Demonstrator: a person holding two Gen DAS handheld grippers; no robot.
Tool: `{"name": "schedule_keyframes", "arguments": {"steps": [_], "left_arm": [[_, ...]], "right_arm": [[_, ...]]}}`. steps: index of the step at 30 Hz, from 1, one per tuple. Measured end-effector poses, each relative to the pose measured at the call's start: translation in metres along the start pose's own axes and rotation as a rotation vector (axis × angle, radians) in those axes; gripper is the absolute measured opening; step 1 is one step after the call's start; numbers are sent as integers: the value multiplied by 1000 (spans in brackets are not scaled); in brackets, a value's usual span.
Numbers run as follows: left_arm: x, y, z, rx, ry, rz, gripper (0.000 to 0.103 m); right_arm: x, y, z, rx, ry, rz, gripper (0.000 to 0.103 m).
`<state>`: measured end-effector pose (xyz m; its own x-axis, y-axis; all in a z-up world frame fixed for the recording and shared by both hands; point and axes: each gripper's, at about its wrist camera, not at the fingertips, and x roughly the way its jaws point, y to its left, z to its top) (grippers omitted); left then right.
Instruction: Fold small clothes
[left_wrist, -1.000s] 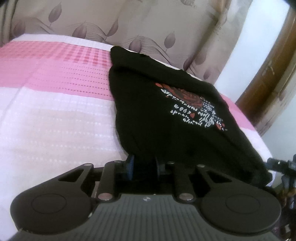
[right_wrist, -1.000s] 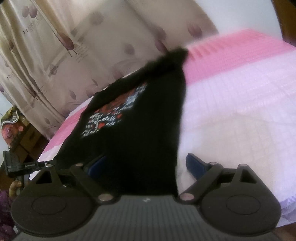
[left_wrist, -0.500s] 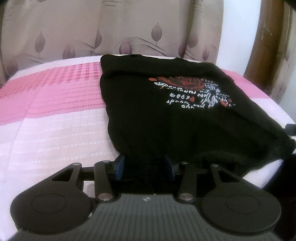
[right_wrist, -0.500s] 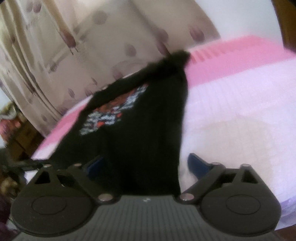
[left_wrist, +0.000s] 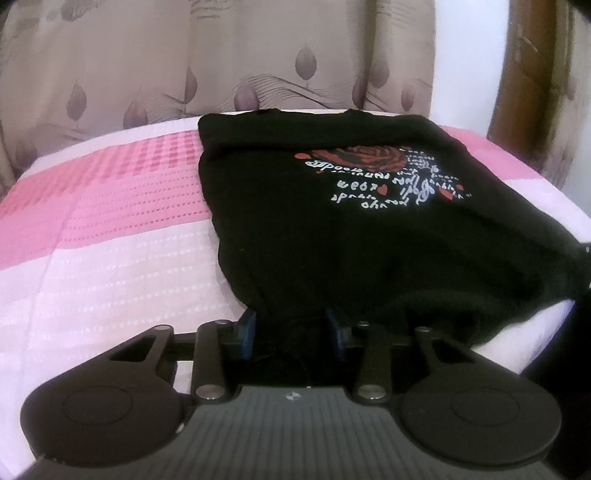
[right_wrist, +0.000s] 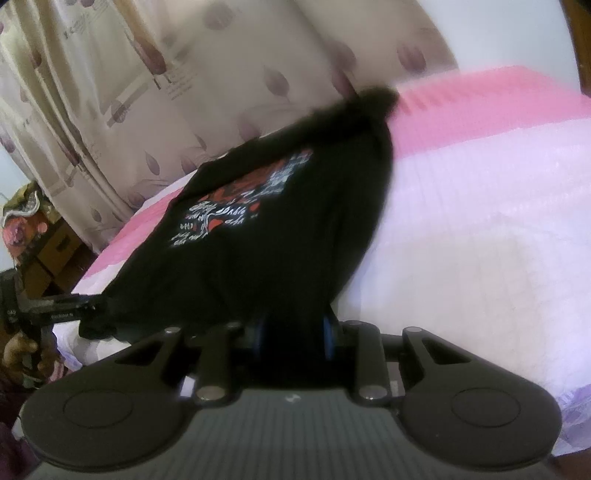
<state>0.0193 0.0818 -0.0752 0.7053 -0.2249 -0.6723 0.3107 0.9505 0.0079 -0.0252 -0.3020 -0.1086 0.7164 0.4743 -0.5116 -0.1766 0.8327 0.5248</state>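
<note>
Both jaws closing on the black shirt (left_wrist: 332, 236) hem (cloth between them), shirt flat on pink bedspread (left_wrist: 110, 229)

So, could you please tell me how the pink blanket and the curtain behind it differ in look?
The pink blanket lies flat in pink and pale bands with a woven grid; the curtain hangs upright, beige with purple leaf prints. The blanket bears the black T-shirt; the curtain bears nothing. Both are patterned fabric.

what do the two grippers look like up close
Both look alike: the left gripper and right gripper have matte black ribbed bodies, two round black discs at the sides, black linkage arms with silver pivot bolts, blue finger pads, and a small white emblem.
</note>
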Motion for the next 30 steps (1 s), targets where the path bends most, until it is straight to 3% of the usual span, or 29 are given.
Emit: {"name": "schedule_keyframes", "arguments": {"steps": [2,5,9,11,12,13,15,21,25,27,28,29,30], "left_arm": [[-1,-2,0,18,-3,1,34],[-1,-4,0,28,-1,8,34],[0,-6,1,46,3,16,36],[0,-5,1,51,2,17,36],[0,-6,1,54,-3,16,29],[-1,-6,0,55,-10,16,21],[-3,-5,-2,39,-27,11,16],[-17,26,-1,-113,-19,-95,16],[-21,33,-2,-80,1,-108,17],[-17,34,-3,-76,20,-112,25],[-17,35,-4,-79,23,-115,31],[-15,36,-4,-75,33,-117,52],[-14,36,-5,-70,39,-113,76]], "right_arm": [[1,-1,1,6,8,7,30],[0,-3,1,20,9,29,39],[1,3,-1,-13,18,33,42],[2,9,-2,-46,22,29,39],[2,13,-3,-62,22,24,30],[2,15,-4,-61,19,31,27],[-1,15,-5,-27,-2,64,24],[-26,4,-2,104,-112,173,21],[-29,-2,-5,91,-83,131,21],[-27,-7,-7,111,-74,104,25],[-27,-9,-7,128,-73,98,29],[-26,-12,-9,141,-72,110,56],[-25,-13,-9,146,-75,116,97]]}}
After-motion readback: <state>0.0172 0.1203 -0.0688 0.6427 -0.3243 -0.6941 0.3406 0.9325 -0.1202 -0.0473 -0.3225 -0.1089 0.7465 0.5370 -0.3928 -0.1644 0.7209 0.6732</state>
